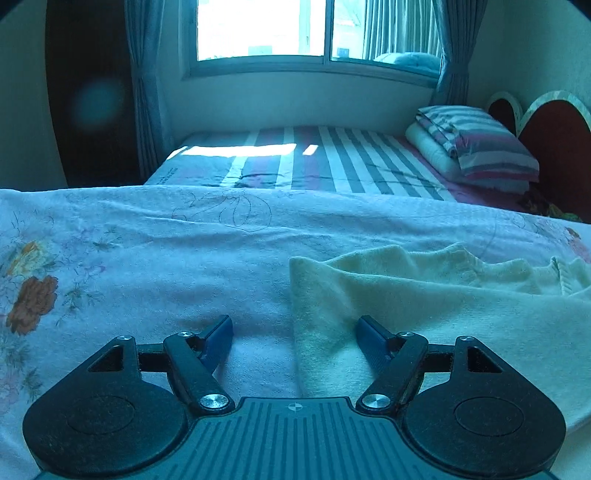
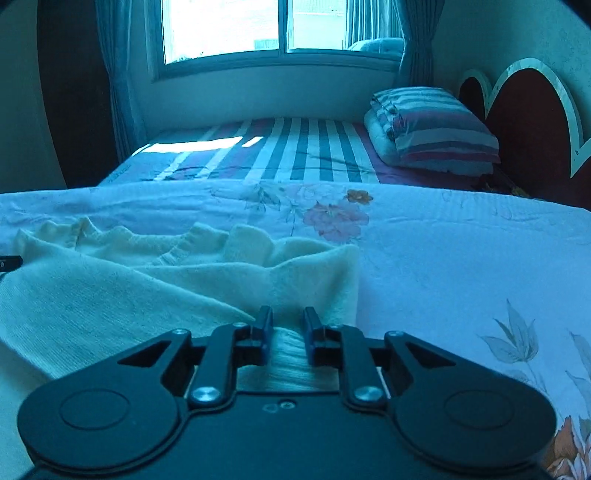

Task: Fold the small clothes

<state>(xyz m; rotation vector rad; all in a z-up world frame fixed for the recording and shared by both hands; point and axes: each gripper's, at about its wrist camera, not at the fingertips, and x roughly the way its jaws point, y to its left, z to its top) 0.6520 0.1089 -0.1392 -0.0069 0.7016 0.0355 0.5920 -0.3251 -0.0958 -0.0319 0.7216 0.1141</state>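
- Item: one cream knit garment (image 1: 424, 306), small, lying rumpled on the floral sheet (image 1: 147, 258) that covers the near end of the bed. In the left wrist view it fills the right half; in the right wrist view it fills the left half, so it lies between my two tools.
- Left hand-held gripper (image 1: 295, 332): fingers wide apart, holding nothing. The garment's near left edge runs up between them; the right finger sits over the knit, the left finger over bare sheet. I judge it is placed to straddle that edge before closing.
- Right hand-held gripper (image 2: 288, 332): fingers drawn close together with a bunched fold of the cream knit (image 2: 288, 350) clamped between them, at the garment's near right corner. Held so, I judge, to keep that corner under control for a lift or fold.
- Garment condition: collar or cuff ribbing shows at the far side, heaped, not flat. I judge folding is at an early step.
- Background, far: striped mattress (image 1: 332, 158), a striped pillow (image 1: 480, 144) on folded white bedding at far right, a red heart-shaped headboard (image 2: 528, 122), and a curtained window (image 1: 295, 29).
- Risk, as I judge it: a one-sided grip may drag the knit askew.
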